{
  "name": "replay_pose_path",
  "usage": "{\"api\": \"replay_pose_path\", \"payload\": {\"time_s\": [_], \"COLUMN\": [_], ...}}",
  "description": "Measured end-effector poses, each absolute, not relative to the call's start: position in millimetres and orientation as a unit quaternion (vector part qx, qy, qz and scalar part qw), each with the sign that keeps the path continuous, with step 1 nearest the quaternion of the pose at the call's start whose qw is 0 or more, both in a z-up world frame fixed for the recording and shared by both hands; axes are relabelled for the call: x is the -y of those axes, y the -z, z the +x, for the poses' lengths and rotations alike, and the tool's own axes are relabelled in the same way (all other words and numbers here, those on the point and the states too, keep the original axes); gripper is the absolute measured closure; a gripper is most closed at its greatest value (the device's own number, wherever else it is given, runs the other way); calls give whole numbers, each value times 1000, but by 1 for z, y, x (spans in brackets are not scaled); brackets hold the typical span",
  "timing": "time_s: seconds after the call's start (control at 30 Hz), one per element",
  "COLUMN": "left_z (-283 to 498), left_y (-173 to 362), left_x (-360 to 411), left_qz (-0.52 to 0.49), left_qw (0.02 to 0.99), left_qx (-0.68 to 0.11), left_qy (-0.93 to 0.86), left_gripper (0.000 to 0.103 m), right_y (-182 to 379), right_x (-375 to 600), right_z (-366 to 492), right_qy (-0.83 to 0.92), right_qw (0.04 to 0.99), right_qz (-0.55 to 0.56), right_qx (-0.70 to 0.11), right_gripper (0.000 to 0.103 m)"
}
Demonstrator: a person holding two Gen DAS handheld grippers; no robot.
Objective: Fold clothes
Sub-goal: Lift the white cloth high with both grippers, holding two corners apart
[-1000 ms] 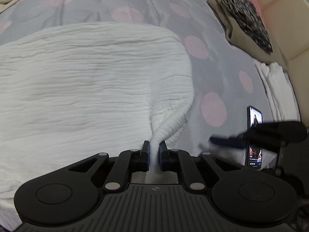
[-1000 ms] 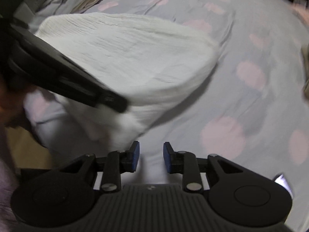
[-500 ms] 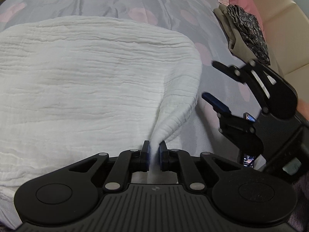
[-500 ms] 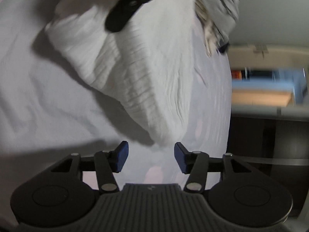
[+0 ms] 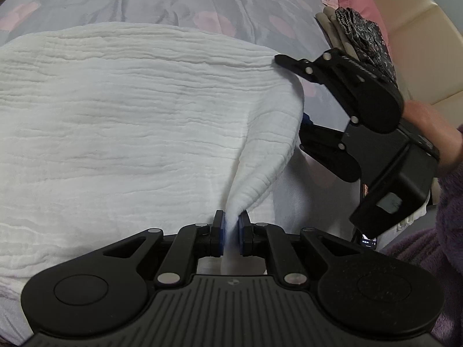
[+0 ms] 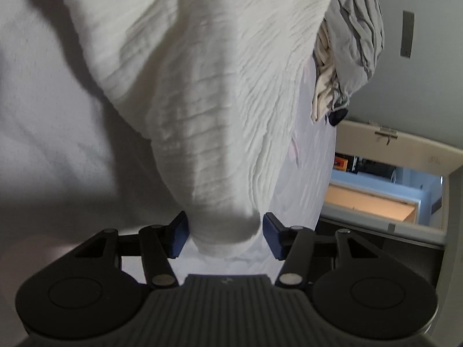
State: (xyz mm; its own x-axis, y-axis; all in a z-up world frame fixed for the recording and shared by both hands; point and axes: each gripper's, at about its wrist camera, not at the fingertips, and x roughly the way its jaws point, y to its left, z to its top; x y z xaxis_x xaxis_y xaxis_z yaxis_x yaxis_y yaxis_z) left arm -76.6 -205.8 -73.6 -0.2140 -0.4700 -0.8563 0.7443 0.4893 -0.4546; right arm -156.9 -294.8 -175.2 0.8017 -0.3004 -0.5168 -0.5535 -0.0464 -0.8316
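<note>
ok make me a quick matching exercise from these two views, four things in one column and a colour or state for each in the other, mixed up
Things:
1. left gripper
2. right gripper
3. bedsheet
4. patterned garment

States:
a. grey with pink spots
b. jaws closing around a white cloth corner, not yet pinching it
c. dark, lying by the beige headboard
d. shut on the white cloth

Pairs: 1-d, 2-b, 3-a, 4-c

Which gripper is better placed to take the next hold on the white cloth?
Right. The right gripper straddles a fold of the white cloth, jaws closing, not pinching yet. The left gripper is already shut on a corner.
</note>
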Motion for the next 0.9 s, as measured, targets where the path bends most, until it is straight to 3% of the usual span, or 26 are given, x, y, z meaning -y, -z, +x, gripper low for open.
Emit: {"api": "replay_pose_path", "payload": {"time_s": [0.1,0.27,0.57,0.9], "left_z": [-77,-76,-73,-50], "left_y": [69,48,-26,-153], "left_x": [202,190,140,89], "left_qz": [109,97,65,37], "left_qw": [618,629,663,702], "left_qx": [-600,-578,-507,-410], "left_qy": [497,511,547,581], "left_gripper": [96,97,98,98], "right_y": [173,157,81,-44], "right_x": [293,283,258,226], "right_z": [-153,-138,-140,-170], "right_qy": [-99,-72,25,100], "right_qw": [625,649,730,786], "right_qz": [-713,-690,-608,-546], "right_qx": [-303,-311,-313,-274], "right_gripper": [65,78,81,84]}}
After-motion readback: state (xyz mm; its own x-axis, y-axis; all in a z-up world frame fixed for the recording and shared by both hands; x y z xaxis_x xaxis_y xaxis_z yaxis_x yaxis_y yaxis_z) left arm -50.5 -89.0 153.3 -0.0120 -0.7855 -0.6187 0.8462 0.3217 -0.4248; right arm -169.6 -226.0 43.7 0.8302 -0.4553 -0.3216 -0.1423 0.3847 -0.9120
